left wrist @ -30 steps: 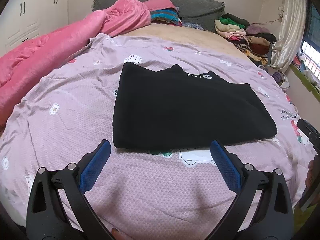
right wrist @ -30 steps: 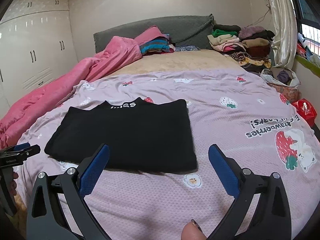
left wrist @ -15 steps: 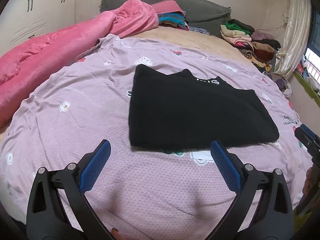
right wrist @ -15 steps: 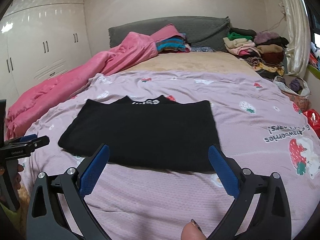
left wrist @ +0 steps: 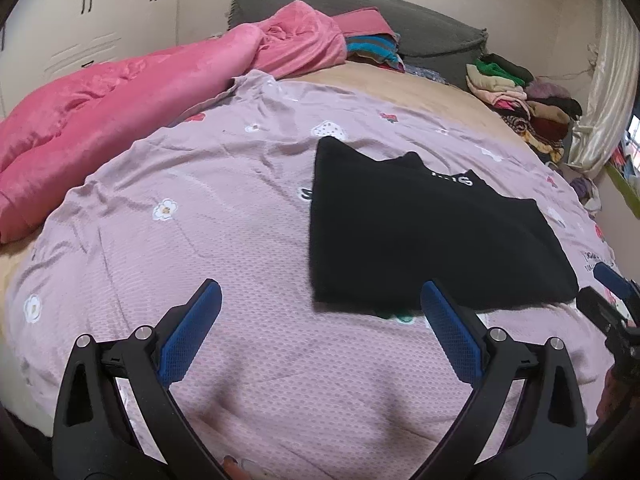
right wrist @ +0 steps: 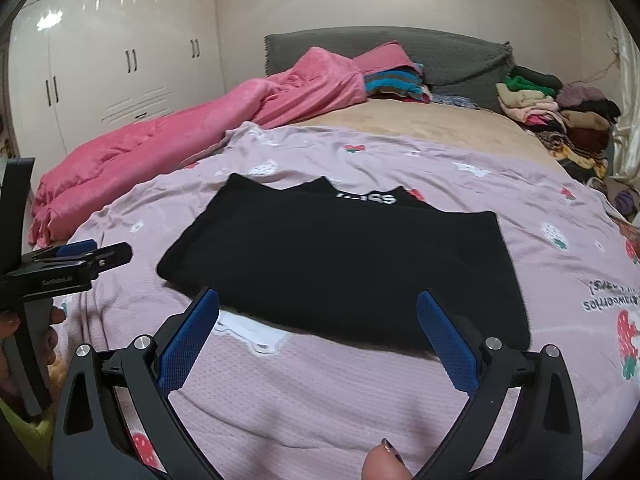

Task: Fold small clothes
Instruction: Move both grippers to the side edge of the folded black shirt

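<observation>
Both empty, wide open: left tool [left wrist: 318,300], right tool [right wrist: 318,312]. Best to pinch black garment [right wrist: 348,264] corners at bed's [right wrist: 320,400] near edge, fold evenly.

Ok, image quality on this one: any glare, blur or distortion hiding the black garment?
Left wrist view: strong fisheye bending; the folded black knit garment reads as a dark mass, folds barely visible. Right wrist view: glare on the glossy white wardrobe doors; the garment's white lettering looks soft, unreadable.

Black garment [left wrist: 424,236] [right wrist: 352,264], folded rectangle, flat on bedsheet, white lettering at collar
</observation>
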A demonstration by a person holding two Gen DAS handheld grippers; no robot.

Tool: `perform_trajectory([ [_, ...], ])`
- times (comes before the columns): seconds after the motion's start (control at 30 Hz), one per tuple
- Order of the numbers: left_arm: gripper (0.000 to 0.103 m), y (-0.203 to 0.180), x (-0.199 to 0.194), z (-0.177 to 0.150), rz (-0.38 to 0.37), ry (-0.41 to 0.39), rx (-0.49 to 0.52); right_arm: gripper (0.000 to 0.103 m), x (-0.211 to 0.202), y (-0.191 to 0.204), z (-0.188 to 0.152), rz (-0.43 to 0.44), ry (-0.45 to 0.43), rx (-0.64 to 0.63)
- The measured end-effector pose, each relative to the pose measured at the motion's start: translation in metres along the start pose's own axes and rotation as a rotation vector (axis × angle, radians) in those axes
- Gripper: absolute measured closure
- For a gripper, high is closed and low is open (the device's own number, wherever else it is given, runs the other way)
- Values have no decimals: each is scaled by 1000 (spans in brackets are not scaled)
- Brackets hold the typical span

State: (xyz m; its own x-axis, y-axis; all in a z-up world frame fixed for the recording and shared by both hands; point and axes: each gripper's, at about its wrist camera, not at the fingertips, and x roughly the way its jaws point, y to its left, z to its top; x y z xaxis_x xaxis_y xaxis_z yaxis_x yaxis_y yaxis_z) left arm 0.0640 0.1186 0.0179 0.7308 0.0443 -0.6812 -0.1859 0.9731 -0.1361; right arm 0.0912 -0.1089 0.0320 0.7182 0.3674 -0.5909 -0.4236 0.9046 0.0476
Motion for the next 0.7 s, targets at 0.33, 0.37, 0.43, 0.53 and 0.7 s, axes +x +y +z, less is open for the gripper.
perform_trajectory([
  [0.33, 10, 19, 11, 7, 27, 2, -40, 4, 22, 29, 2, 42, 28, -62],
  [0.37, 10, 20, 13, 9, 28, 6, -47, 4, 24, 32, 2, 42, 31, -69],
  [0.43, 10, 22, 18, 13, 29, 12, -55, 4, 31, 38, 2, 50, 38, -87],
  [0.53, 10, 22, 31, 23, 47, 30, -50, 4, 38, 47, 3, 59, 47, -116],
  [0.7, 10, 19, 49, 36, 75, 53, -29, 4, 53, 65, 2, 63, 62, -184],
])
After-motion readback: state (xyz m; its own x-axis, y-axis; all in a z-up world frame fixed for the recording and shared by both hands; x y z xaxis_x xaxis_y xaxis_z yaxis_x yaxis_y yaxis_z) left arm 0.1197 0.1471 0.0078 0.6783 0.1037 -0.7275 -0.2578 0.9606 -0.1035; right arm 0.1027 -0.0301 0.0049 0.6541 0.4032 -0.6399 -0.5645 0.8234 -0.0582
